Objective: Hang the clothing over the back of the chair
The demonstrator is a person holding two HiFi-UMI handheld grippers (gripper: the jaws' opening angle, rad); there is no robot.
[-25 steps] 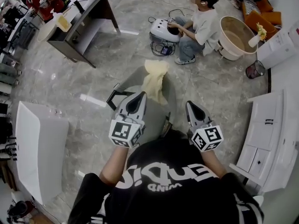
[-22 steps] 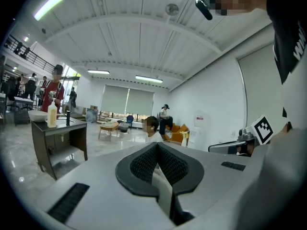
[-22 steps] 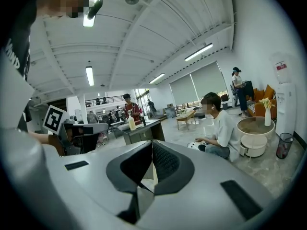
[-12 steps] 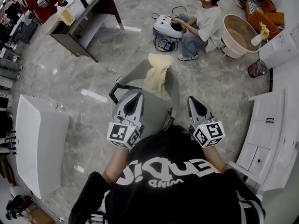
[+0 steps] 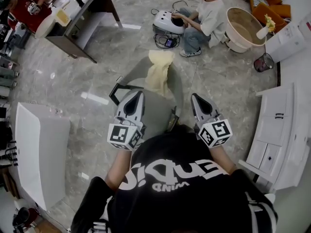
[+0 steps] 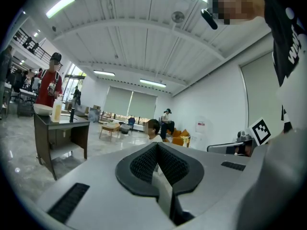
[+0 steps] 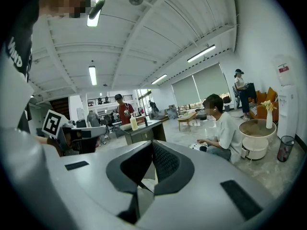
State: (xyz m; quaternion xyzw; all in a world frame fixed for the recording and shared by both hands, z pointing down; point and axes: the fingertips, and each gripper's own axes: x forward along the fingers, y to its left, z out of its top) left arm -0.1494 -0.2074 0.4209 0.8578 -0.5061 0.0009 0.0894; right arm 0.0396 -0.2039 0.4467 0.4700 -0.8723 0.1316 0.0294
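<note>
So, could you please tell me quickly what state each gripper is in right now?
Grey left gripper: closed, jaws together, holding nothing.
Grey right gripper: closed, jaws together, holding nothing.

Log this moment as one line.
left gripper: shut, empty | right gripper: shut, empty | yellow garment: draped over chair back

Black T-shirt [image 5: 194, 208] — white lettering; black sleeves.

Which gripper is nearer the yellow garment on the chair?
The left gripper: its tip lies close beside the yellow garment in the head view; the right gripper sits farther off.
</note>
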